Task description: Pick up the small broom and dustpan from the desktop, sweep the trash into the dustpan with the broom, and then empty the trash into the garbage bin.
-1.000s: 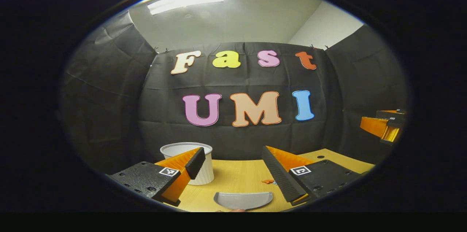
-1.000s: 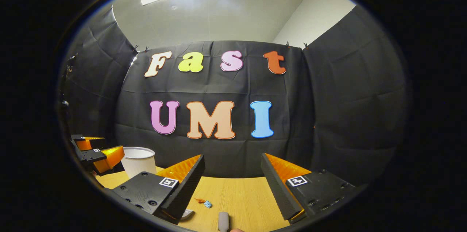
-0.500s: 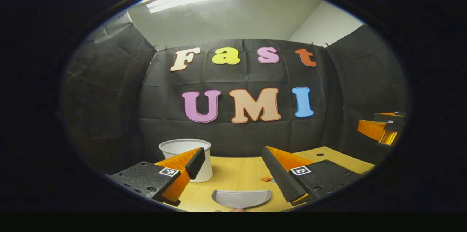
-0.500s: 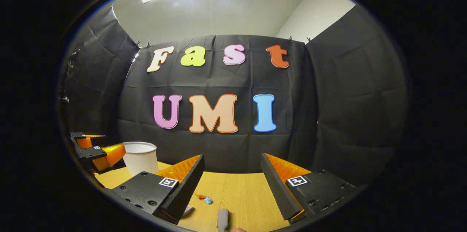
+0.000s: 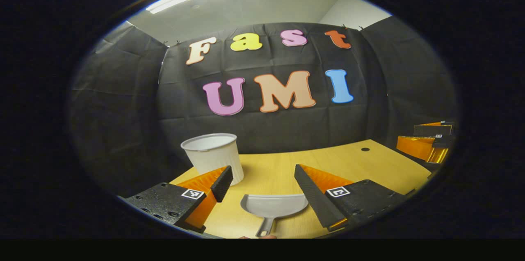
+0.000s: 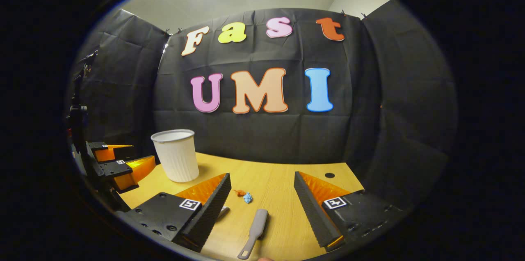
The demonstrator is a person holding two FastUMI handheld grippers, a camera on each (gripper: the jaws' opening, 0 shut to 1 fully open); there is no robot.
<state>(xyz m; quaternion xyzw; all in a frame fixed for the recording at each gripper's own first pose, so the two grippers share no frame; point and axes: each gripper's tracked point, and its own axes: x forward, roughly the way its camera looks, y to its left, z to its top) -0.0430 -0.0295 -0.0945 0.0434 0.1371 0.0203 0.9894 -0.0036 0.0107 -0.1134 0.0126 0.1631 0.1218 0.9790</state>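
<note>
Dustpan (image 5: 274,205): flat on counter (image 5: 369,166), between the wide-open, empty left claw (image 5: 262,185). Broom (image 6: 255,228): between the wide-open, empty right claw (image 6: 262,203). Trash scraps (image 6: 245,195) just ahead; bin (image 6: 175,155) forward-left.

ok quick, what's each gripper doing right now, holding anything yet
Left gripper: open, holding nothing, the dustpan on the desk between its fingers.
Right gripper: open, holding nothing, the broom lying between its fingers.
</note>
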